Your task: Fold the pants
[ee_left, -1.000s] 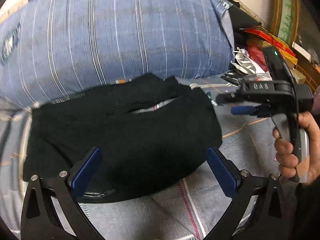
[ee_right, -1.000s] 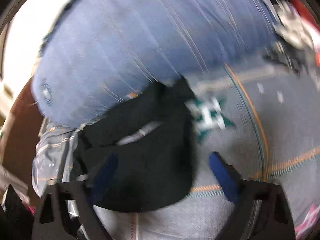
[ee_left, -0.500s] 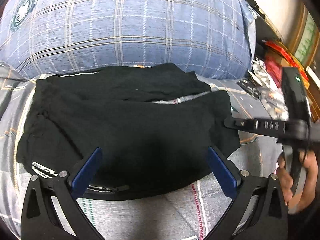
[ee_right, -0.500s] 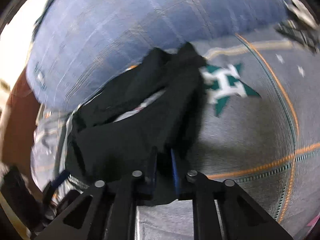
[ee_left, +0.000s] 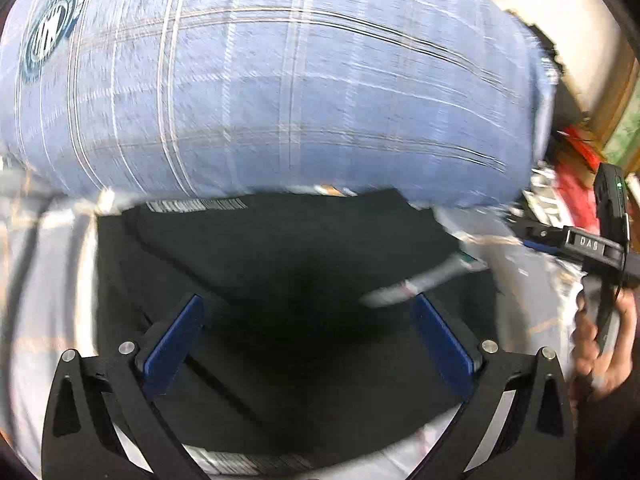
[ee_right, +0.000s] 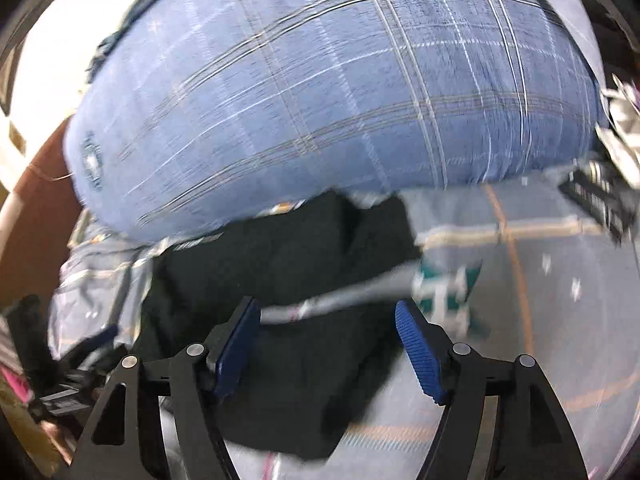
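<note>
The black pants (ee_left: 304, 280) lie folded in a thick pile on the bed in front of the big blue plaid pillow (ee_left: 260, 92). They also show in the right wrist view (ee_right: 288, 280). My left gripper (ee_left: 308, 340) is open and hangs low over the pile, with nothing between its blue pads. My right gripper (ee_right: 328, 344) is open above the right edge of the pants and holds nothing. The right gripper also shows at the right edge of the left wrist view (ee_left: 592, 244), held by a hand.
The grey patterned bedsheet (ee_right: 540, 300) spreads to the right of the pants. Red and white clutter (ee_left: 572, 192) lies past the pillow's right end. A brown headboard (ee_right: 28, 216) stands at the left. The pillow (ee_right: 320, 100) blocks the far side.
My right gripper was shut on the pants' edge half a second ago and has now opened and let go. My left gripper has moved forward over the pile, staying open.
</note>
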`<state>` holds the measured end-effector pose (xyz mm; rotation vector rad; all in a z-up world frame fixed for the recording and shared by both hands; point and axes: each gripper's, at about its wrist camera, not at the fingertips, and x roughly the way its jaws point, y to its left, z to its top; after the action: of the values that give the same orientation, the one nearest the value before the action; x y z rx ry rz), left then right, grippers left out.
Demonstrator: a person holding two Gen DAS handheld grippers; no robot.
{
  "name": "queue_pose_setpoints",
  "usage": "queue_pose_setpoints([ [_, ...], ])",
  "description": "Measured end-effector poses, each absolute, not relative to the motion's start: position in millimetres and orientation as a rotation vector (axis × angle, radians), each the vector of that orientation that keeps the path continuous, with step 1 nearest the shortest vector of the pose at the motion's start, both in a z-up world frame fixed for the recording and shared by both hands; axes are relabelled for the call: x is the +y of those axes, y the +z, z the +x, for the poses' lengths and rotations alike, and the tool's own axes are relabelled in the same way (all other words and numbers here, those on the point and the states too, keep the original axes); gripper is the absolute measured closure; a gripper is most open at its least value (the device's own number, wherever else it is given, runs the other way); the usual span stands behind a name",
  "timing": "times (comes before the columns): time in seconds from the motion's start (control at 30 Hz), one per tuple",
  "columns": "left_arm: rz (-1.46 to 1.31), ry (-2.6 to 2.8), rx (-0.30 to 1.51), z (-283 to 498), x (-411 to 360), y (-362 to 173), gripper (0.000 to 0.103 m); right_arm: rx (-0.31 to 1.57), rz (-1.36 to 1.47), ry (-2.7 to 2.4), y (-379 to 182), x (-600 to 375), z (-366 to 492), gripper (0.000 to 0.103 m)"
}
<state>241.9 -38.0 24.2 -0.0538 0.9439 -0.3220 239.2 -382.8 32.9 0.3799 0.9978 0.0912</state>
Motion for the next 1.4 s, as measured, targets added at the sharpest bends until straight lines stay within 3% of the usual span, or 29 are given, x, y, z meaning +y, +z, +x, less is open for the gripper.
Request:
queue_pose_setpoints([
  [0.23,-0.127,-0.287,1.002,276,11,-22,0.0,1.151,0.463,0.047,-47,-419,310,0.032],
  [0.57,-0.024,-0.418,0.996,240,-38,-11,0.0,1.225,0.41,0.052,-46,-413,227,0.033],
  [0.63,-0.043,-0.43,1.005,235,-43,-9,0.0,1.271,0.397,0.086,-60,-400,221,0.053],
  [0.73,-0.087,-0.446,1.017,231,-50,-7,0.0,1.274,0.343,0.143,-62,-369,226,0.07],
  [0.87,-0.094,-0.458,1.033,221,-64,-8,0.0,1.156,0.329,0.3,-32,-324,231,0.069],
  [0.93,-0.091,-0.466,1.039,219,-68,-10,0.0,1.123,0.337,0.33,-22,-320,227,0.049],
  [0.97,-0.089,-0.47,1.042,218,-70,-11,0.0,1.108,0.341,0.34,-18,-322,224,0.048],
  [1.17,-0.099,-0.471,1.049,219,-72,-12,0.0,1.142,0.42,0.211,-34,-365,220,0.046],
  [1.37,-0.102,-0.463,1.067,222,-71,-19,0.0,1.269,0.382,0.305,-67,-329,227,0.047],
  [1.4,-0.098,-0.457,1.07,223,-71,-21,0.0,1.284,0.37,0.307,-69,-323,226,0.057],
])
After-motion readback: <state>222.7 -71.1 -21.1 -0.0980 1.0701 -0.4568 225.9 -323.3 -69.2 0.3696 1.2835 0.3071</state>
